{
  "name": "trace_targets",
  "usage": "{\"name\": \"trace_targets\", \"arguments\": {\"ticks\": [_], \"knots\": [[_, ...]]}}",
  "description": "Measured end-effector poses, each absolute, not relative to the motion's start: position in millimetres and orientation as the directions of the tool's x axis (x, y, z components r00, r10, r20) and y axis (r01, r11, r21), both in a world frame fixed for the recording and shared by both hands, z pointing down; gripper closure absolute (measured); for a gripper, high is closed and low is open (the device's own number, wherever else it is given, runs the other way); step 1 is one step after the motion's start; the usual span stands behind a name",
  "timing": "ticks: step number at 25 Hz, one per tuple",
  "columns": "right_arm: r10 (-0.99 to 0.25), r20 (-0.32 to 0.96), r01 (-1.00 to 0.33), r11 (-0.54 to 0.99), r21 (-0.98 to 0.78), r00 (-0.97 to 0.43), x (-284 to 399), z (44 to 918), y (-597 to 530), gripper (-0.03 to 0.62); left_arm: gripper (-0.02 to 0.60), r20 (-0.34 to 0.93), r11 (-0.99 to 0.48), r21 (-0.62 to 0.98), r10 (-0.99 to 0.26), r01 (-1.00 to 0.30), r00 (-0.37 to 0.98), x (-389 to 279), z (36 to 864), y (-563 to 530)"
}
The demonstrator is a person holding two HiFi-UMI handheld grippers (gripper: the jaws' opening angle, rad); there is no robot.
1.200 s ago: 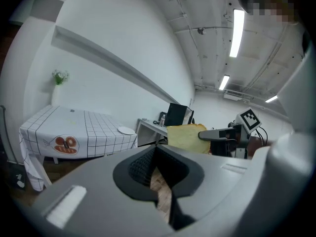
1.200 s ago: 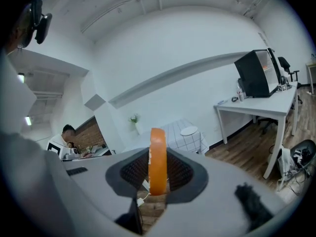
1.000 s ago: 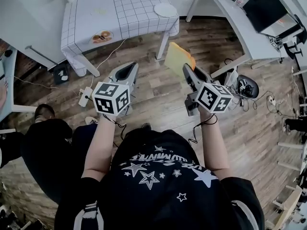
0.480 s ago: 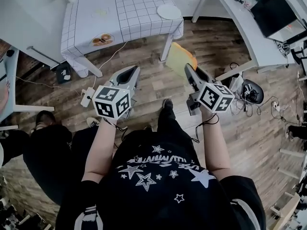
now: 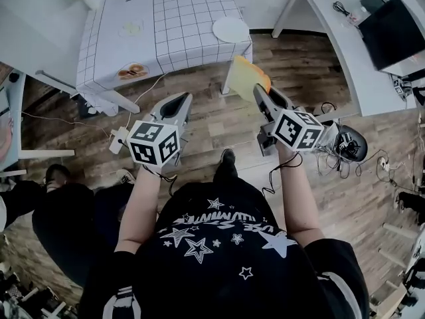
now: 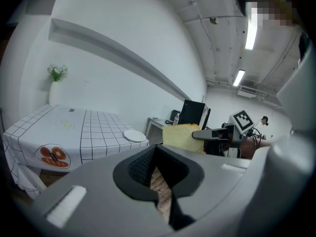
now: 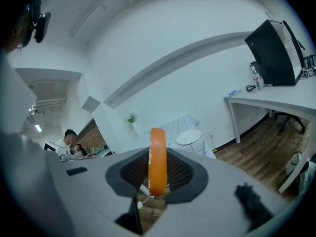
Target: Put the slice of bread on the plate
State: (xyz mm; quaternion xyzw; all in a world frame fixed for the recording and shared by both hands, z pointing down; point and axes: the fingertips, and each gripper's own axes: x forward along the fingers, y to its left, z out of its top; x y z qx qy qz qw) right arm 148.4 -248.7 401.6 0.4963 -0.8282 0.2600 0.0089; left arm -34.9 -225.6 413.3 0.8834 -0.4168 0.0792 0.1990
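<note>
Closer than a second ago, the checked table (image 5: 179, 18) and its white plate (image 5: 230, 29) have drawn toward the slice of bread (image 5: 247, 77). The right gripper (image 5: 259, 93) carries it, jaws partly apart and pinching the slice's lower edge. The bread hangs over the wood floor (image 5: 219, 121), with the plate at its twelve o'clock, near the table's five o'clock corner. The left gripper (image 5: 180, 100), jaws together, carries nothing. Done well, the step likely means a light squeeze, bringing the slice right over the plate, rolling it flat and lowering before letting go. The slice stands on edge: pale yellow face, orange crust, seemingly soft.
</note>
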Motion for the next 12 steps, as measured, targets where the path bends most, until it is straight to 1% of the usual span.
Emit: {"name": "trace_targets", "arguments": {"ticks": [6, 12], "knots": [[-0.793, 0.285, -0.816, 0.404, -0.414, -0.538, 168, 402, -289, 0.499, 0.572, 0.313, -0.551, 0.295, -0.716, -0.78, 0.624, -7, 415, -261], [-0.774, 0.266, -0.792, 0.445, -0.418, -0.574, 190, 408, -301, 0.499, 0.572, 0.309, -0.524, 0.289, -0.741, -0.801, 0.597, 18, 423, -264]]}}
